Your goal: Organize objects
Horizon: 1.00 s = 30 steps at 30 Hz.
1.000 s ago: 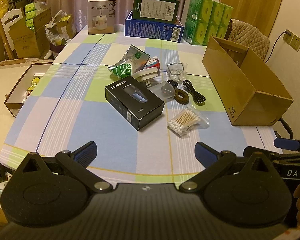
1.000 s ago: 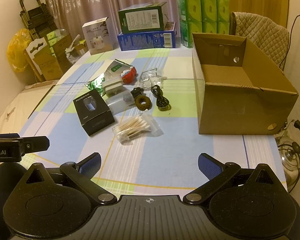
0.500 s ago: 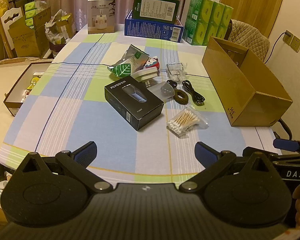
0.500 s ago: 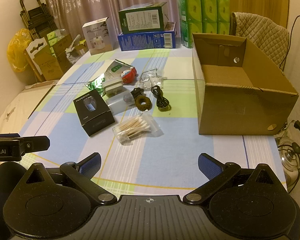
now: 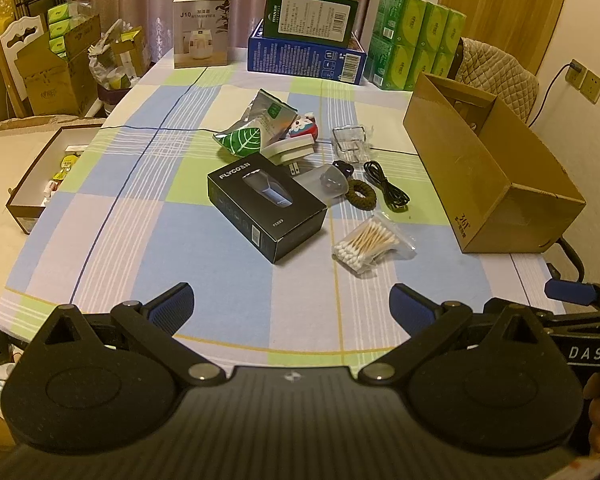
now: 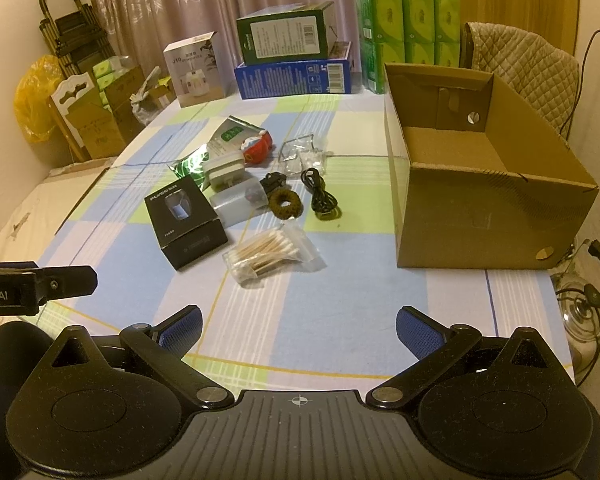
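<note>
A black shaver box lies mid-table among small items: a bag of cotton swabs, a brown hair tie, a black cable, a white plug adapter, a green leaf packet and a clear plastic case. An open cardboard box stands at the right, empty inside. My left gripper and right gripper hover open over the near table edge, holding nothing.
Boxes are stacked at the far end: a white humidifier box, a blue and green box, green tissue packs. A padded chair stands behind the cardboard box. A low tray of items sits on the floor left.
Both views have crept very slightly; the objects on the table have not moved and both grippers stay open.
</note>
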### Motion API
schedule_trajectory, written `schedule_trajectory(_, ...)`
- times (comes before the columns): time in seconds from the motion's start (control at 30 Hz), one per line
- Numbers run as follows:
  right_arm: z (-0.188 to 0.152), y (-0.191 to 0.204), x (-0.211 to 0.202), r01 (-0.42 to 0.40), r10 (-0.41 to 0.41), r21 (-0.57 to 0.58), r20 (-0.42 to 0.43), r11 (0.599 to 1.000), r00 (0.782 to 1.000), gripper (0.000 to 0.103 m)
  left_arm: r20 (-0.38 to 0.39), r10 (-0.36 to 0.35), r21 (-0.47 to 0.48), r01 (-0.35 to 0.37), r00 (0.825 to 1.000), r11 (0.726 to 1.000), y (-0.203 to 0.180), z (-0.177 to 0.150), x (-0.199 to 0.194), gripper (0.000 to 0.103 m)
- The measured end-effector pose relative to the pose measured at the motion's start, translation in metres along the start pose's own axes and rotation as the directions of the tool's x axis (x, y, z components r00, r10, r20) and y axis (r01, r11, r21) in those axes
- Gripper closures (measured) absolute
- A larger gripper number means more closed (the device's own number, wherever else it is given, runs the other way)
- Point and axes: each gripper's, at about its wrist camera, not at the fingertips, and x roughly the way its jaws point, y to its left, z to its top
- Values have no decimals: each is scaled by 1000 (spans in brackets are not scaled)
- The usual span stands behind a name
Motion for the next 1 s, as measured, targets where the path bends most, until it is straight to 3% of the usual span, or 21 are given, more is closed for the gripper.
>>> schedule_trajectory(0.53, 6, 1, 22, -11, 11, 5, -26, 1000, 1000, 3, 7, 45, -15, -45, 999, 999, 22, 17, 15, 1)
schedule_trajectory(0.77, 17, 9, 53, -61, 63, 25, -51, 998, 997, 25, 5, 62, -21, -61, 998, 998, 38, 33, 35, 1)
schedule_trajectory(1.0, 26, 20, 101, -112, 117, 58, -92, 992, 989, 33, -12, 68, -32, -68, 998, 997, 51, 49, 61, 1)
